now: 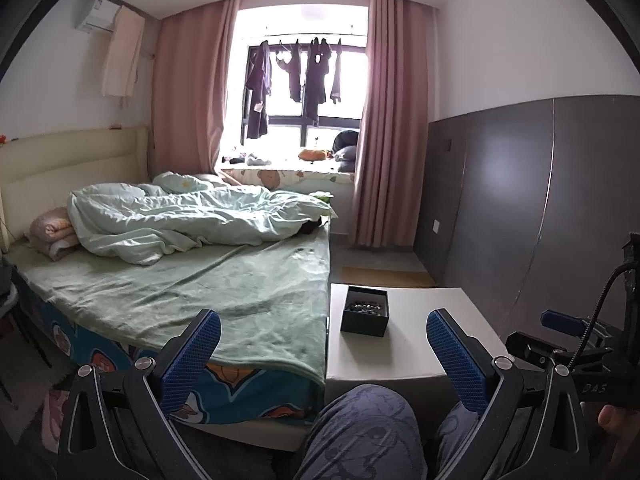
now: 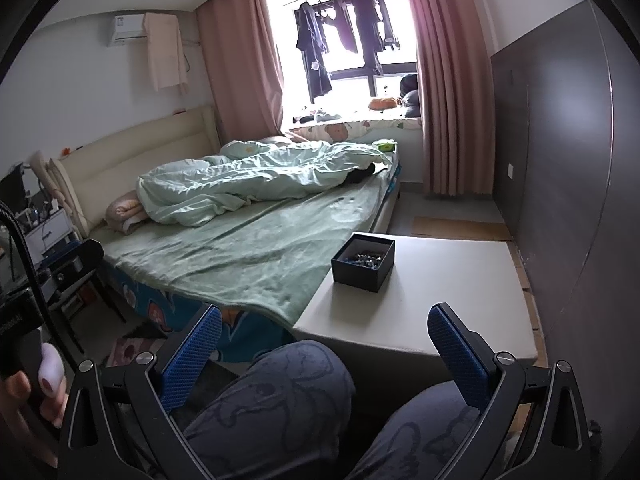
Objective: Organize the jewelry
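Note:
A small open dark box stands on a white table beside the bed. Beaded jewelry lies inside it. The box also shows in the right wrist view with the beads in it, on the table. My left gripper is open and empty, held low above my knees, short of the table's near edge. My right gripper is open and empty, also over my knees near the table's front edge. Its blue fingertip shows at the right in the left wrist view.
A bed with a green sheet and a crumpled quilt lies left of the table. A grey wall panel runs along the right. Pink curtains frame a window behind. My knees are below the grippers.

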`<move>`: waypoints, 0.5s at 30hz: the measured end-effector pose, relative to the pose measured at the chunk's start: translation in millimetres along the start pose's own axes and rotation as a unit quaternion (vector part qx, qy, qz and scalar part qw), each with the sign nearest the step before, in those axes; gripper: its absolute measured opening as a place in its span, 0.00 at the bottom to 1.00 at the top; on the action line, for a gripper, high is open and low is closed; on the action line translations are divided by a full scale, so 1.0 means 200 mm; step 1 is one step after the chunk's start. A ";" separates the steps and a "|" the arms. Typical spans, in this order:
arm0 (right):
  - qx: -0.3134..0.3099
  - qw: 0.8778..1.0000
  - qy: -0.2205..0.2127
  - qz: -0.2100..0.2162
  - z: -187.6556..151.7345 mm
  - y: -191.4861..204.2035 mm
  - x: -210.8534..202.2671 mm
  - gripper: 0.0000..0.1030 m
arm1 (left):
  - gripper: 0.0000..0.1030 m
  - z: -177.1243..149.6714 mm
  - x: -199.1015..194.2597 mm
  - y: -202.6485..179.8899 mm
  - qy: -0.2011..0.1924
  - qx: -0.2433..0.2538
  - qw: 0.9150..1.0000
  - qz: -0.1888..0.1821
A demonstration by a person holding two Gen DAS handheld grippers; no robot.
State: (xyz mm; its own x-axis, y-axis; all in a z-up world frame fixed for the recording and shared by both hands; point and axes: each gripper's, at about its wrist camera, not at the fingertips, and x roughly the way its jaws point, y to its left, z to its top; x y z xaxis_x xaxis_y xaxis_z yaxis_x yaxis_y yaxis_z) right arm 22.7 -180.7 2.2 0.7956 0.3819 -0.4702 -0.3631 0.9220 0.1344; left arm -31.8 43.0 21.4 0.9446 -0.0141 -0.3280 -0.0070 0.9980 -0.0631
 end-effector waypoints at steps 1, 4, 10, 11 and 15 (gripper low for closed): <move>0.000 1.000 0.000 0.000 0.00 0.00 0.00 1.00 | 1.00 0.00 0.00 0.00 -0.001 0.000 1.000 0.001; 0.001 1.000 -0.001 0.003 0.00 0.00 0.00 1.00 | 1.00 0.00 0.00 0.00 -0.002 0.000 1.000 0.001; 0.001 1.000 0.000 0.003 0.00 0.01 0.00 1.00 | 1.00 0.00 -0.01 0.00 -0.001 0.002 1.000 -0.001; 0.001 1.000 -0.001 0.002 0.00 0.01 0.00 1.00 | 1.00 0.00 -0.01 0.00 -0.001 0.002 1.000 -0.001; 0.000 1.000 0.000 0.003 0.00 0.01 0.01 1.00 | 1.00 0.00 -0.01 0.00 -0.002 0.002 1.000 -0.001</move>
State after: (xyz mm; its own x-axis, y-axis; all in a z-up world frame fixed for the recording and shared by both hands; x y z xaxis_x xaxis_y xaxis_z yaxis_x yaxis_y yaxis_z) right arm 22.9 -179.4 1.6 0.7939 0.3869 -0.4690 -0.3671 0.9200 0.1376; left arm -33.1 43.0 21.8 0.9461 -0.0160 -0.3233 -0.0034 0.9982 -0.0593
